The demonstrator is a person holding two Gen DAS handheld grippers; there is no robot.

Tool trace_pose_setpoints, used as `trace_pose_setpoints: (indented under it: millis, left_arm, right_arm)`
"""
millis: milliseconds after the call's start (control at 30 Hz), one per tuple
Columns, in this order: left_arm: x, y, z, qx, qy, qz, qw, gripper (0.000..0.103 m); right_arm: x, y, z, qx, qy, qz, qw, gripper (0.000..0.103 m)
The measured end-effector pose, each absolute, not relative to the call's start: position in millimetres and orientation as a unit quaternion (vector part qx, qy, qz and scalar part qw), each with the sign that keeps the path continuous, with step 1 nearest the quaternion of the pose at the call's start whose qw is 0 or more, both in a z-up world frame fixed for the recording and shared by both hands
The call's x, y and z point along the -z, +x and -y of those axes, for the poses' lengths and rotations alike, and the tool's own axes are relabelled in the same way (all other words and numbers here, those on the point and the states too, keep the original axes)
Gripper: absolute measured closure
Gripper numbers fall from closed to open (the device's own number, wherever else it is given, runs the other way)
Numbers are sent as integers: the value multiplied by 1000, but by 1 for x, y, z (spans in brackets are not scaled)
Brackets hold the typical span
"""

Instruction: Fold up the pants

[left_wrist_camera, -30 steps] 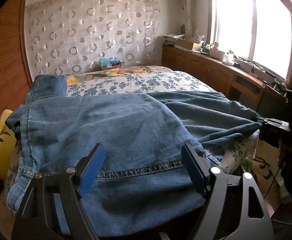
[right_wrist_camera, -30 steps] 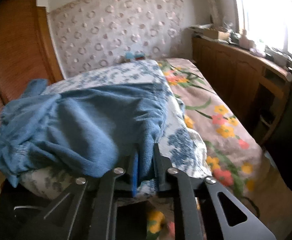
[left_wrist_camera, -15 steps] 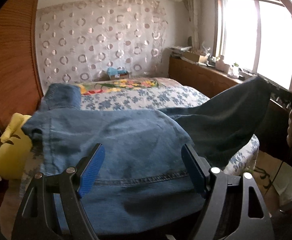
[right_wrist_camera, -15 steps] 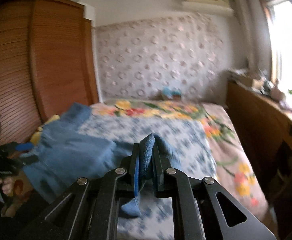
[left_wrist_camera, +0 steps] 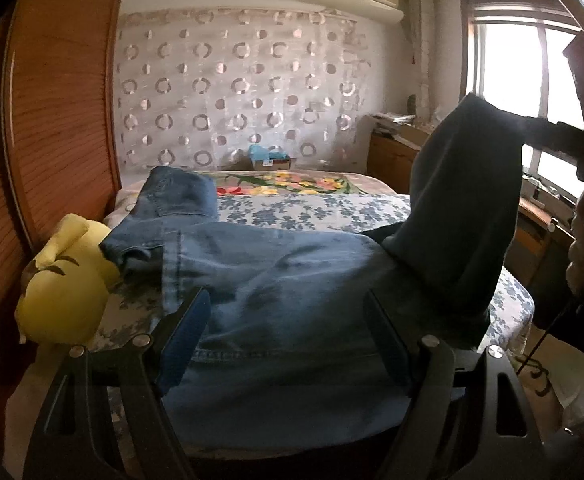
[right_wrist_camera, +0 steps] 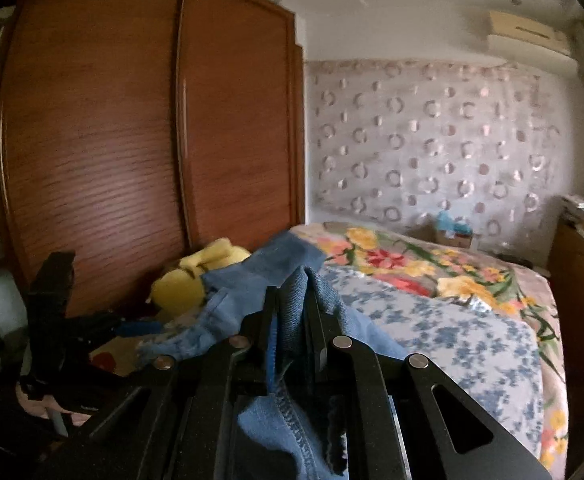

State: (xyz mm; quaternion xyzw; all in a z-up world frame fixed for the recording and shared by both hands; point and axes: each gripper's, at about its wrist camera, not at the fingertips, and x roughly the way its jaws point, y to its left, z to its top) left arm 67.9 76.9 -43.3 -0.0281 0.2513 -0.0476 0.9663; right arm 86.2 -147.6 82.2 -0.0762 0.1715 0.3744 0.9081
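Observation:
Blue denim pants (left_wrist_camera: 275, 280) lie across the near end of the bed. My left gripper (left_wrist_camera: 285, 320) is open just above the hem near the bed's front edge, touching nothing. My right gripper (right_wrist_camera: 292, 320) is shut on a leg end of the pants (right_wrist_camera: 292, 312) and holds it lifted high. In the left wrist view that raised leg (left_wrist_camera: 464, 200) hangs at the right, with the right gripper (left_wrist_camera: 548, 134) at its top. The left gripper also shows in the right wrist view (right_wrist_camera: 103, 326) at the left.
The bed (left_wrist_camera: 316, 208) has a blue floral cover and a bright flower blanket (right_wrist_camera: 412, 260) farther back. A yellow plush toy (left_wrist_camera: 63, 292) lies at the bed's left edge beside the wooden wardrobe (right_wrist_camera: 131, 140). A wooden counter (left_wrist_camera: 396, 152) stands under the window at right.
My right gripper has lifted the pant leg from the bed's right edge high into the air and swung it leftward. The left gripper has backed off and risen slightly, still open.

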Motion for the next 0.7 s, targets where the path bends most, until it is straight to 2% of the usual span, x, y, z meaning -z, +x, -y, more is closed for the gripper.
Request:
trace_pose_setpoints:
  millis: [100, 133, 167, 267, 700]
  left_arm:
    - [46, 67, -82, 44, -33, -252, 966, 24]
    - [47, 68, -83, 43, -34, -253, 966, 24]
    - [48, 68, -84, 43, -36, -254, 966, 24]
    - [51, 70, -83, 43, -36, -256, 965, 24]
    - [75, 78, -61, 74, -20, -287, 955, 24]
  right_arm:
    - [-78, 98, 145, -376, -88, -186, 904, 80]
    - [-77, 101, 147, -373, -87, -186, 905, 68]
    - [-76, 103, 150, -371, -84, -188, 905, 62]
    - [-82, 107, 163, -371, -72, -194, 905, 59]
    - [-48, 79, 162, -304, -62, -247, 918, 58]
